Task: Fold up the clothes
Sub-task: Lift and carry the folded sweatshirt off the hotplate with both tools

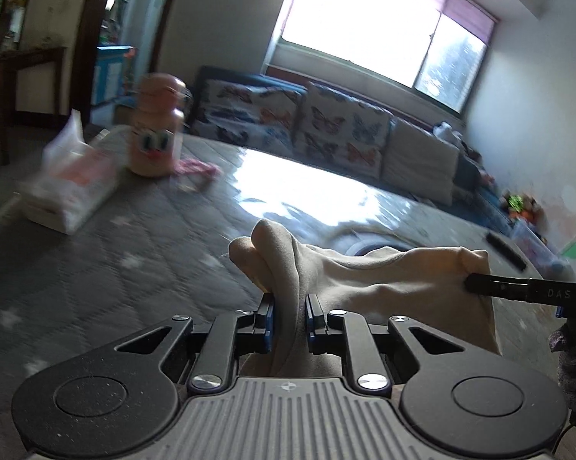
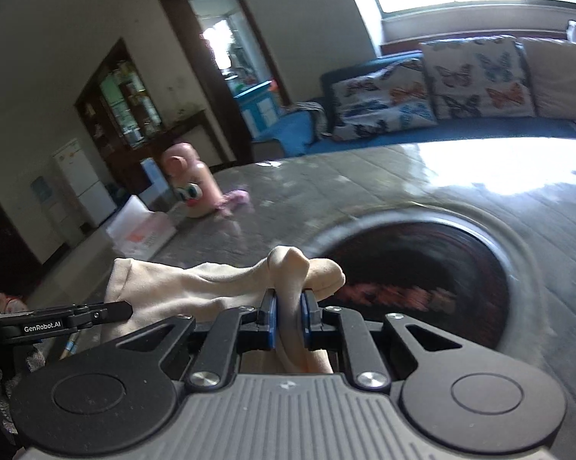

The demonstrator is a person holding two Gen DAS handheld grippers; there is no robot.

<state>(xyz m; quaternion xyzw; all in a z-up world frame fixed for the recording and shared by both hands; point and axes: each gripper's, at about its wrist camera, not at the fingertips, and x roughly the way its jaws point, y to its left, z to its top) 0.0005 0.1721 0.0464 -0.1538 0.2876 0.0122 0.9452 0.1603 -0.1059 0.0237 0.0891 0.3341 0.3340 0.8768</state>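
the left tool (image 1: 288, 320) and right tool (image 2: 288, 320) are each clamping a bunched corner of the beige garment (image 1: 383, 280), holding it taut between them above the quilted worktop (image 1: 134, 237) (probably for laying flat).

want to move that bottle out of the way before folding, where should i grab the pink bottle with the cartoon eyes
Grip the pink cartoon-eyed plastic bottle around its straight lower body, below the narrower capped neck, coming in level from the near side. It stands upright, and the white tissue pack crowds its left. Both tools currently clamp the beige cloth garment.
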